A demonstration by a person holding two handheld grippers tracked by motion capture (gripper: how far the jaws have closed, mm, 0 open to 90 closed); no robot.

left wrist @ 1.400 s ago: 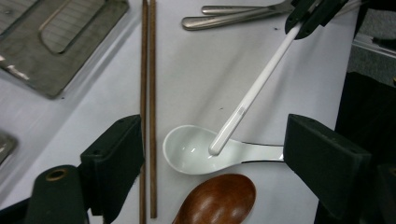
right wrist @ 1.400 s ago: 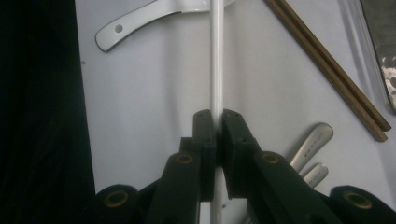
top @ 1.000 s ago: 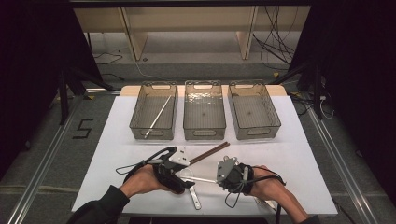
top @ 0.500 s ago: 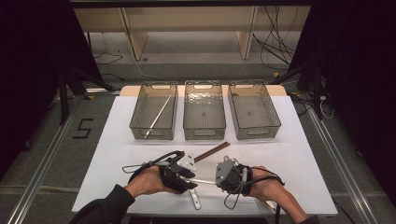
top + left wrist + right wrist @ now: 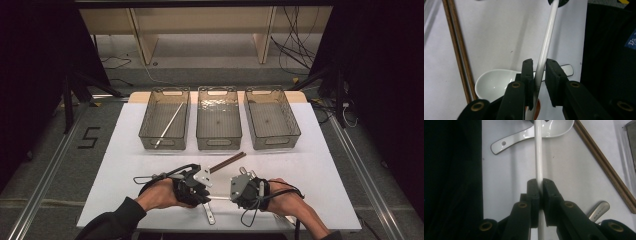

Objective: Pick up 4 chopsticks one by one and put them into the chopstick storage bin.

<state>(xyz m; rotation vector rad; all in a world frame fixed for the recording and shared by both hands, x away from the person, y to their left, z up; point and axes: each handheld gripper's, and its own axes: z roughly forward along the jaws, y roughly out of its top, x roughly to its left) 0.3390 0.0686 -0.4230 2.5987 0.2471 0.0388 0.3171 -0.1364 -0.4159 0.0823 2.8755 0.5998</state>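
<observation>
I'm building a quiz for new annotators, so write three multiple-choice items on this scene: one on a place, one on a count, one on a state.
1. Where does the white spoon lie?
A. In the middle bin
B. In the right bin
C. On the table, beside the brown chopsticks

2. How many clear bins stand in the row at the far side of the table?
A. Two
B. Three
C. Four

3. How do the right gripper's jaws stand?
A. Shut on the white stick
B. Wide open, nothing between them
C. Shut on the brown chopsticks

Answers:
1 C: the white spoon rests on the table next to the brown chopsticks.
2 B: three bins show side by side in the high view.
3 A: the right gripper has both pads pressed on the white stick.
</observation>
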